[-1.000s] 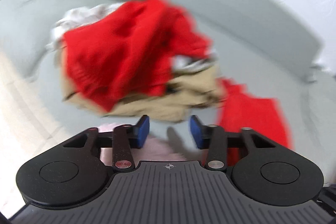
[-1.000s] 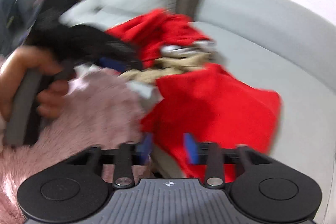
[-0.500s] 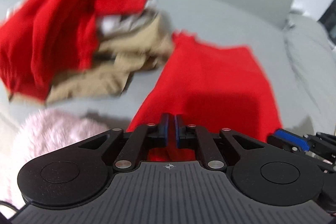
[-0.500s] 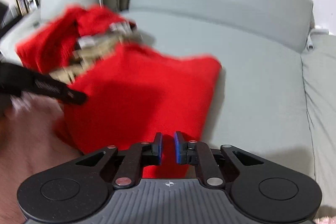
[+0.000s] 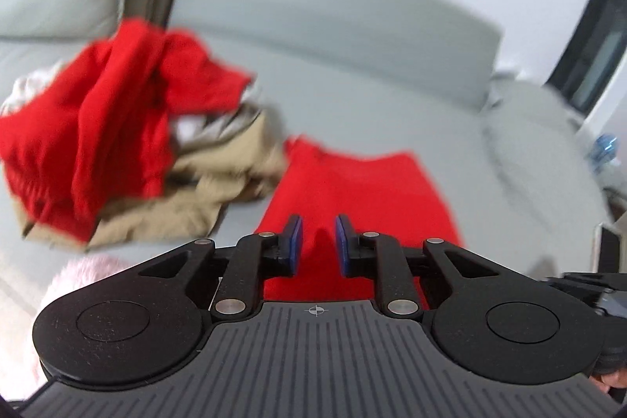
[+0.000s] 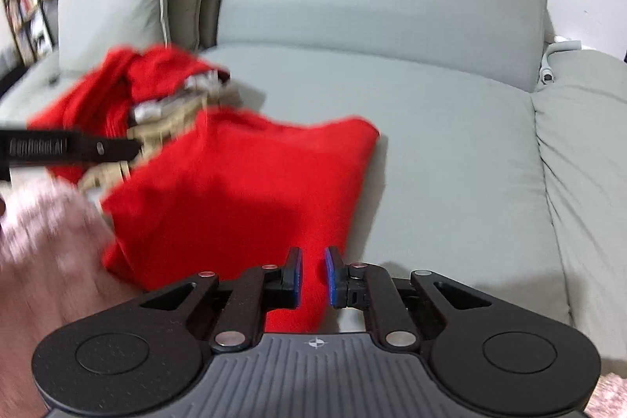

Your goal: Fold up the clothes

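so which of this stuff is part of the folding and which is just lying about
Part of the job:
- flat red garment
- heap of red and tan clothes
- left gripper
- right gripper

Just lying about:
- sofa
- cushions
- pink fluffy fabric

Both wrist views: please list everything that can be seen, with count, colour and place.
sofa: one, grey-green, under everything
cushions: two, grey-green, upright at back left
flat garment: one, red, spread on the seat
clothes pile: one, red, beige, white, left of the flat garment
fluffy item: one, pink, lower left
left gripper: one, black, blue pads; jaws have just been opening, red cloth between, unpinched
right gripper: one, black, blue pads; narrow gap over red cloth, grip unclear
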Available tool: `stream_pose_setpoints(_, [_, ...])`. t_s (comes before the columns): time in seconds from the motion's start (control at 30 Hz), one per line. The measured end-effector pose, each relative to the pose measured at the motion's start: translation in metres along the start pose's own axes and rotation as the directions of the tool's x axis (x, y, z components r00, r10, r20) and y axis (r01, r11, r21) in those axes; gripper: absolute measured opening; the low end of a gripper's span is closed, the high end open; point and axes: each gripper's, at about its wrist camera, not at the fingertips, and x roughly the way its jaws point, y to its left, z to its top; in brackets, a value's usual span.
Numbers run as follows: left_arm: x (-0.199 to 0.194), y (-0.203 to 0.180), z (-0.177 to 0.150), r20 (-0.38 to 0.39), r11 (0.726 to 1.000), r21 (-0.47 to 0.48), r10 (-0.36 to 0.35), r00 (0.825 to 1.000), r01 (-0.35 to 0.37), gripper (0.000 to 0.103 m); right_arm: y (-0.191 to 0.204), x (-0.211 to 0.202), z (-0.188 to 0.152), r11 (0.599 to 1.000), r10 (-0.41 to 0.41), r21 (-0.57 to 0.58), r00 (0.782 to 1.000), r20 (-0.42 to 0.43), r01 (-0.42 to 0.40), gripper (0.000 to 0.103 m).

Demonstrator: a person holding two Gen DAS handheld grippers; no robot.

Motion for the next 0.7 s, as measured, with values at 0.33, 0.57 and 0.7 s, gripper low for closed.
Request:
stream_pose_setpoints(0.33, [0.061,0.004,-0.004,-0.322,0.986,0.013,0.163,0.933,-0.167,0.025,0.013,0.042,0.007,0.996,-0.014,-0.089,0.997,-0.076,0.007,0.011])
stream_pose_setpoints(0.57, [0.032,0.014,0.003,-0.213,0.994,-0.087,0.041,0.976,-0.061,0.034,0.005,0.025,0.005,0.997,0.008,-0.075,0.998,-0.059,-0.012,0.017])
stream_pose_setpoints(0.7, [0.02,0.017,0.022,-0.108,0.993,-0.114,-0.011,0.994,-0.002,0.038,-0.011,0.014,0.024,1.0,0.01,-0.007,1.0,0.014,-0.01,0.02])
